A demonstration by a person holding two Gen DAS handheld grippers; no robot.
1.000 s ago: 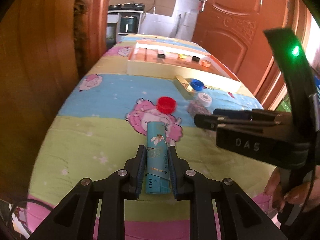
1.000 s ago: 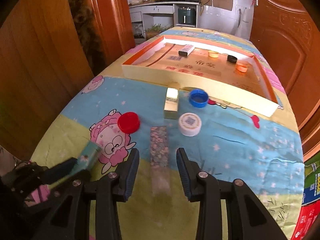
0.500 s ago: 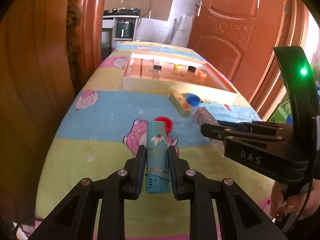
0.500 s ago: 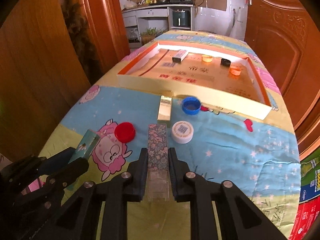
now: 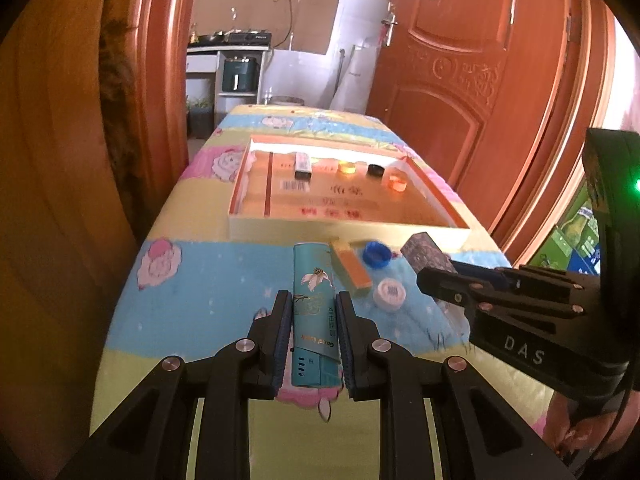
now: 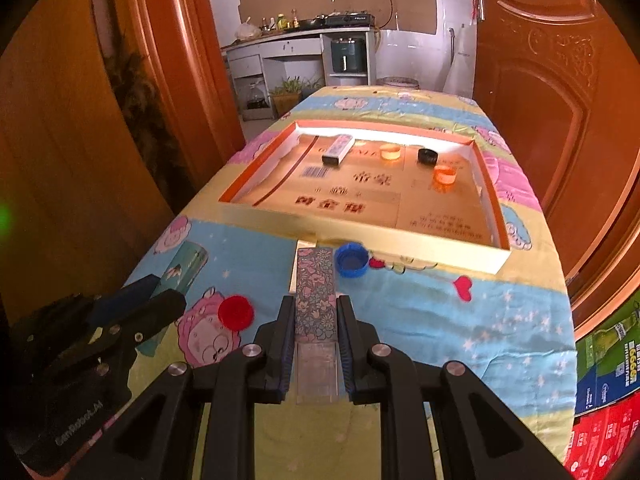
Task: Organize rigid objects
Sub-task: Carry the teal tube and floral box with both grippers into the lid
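Two carries are under way toward the shallow box (image 6: 400,246) lying across the table's (image 6: 500,320) middle: left gripper (image 5: 311,320) clamps the teal lighter (image 5: 314,304), right gripper (image 6: 314,332) clamps the floral lighter (image 6: 316,296). Next, I judge, each clears the near wall, then releases inside.

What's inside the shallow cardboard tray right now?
The tray holds a white lighter, a yellow cap, a black cap and an orange cap. Its near wall hides the floor strip just behind it.
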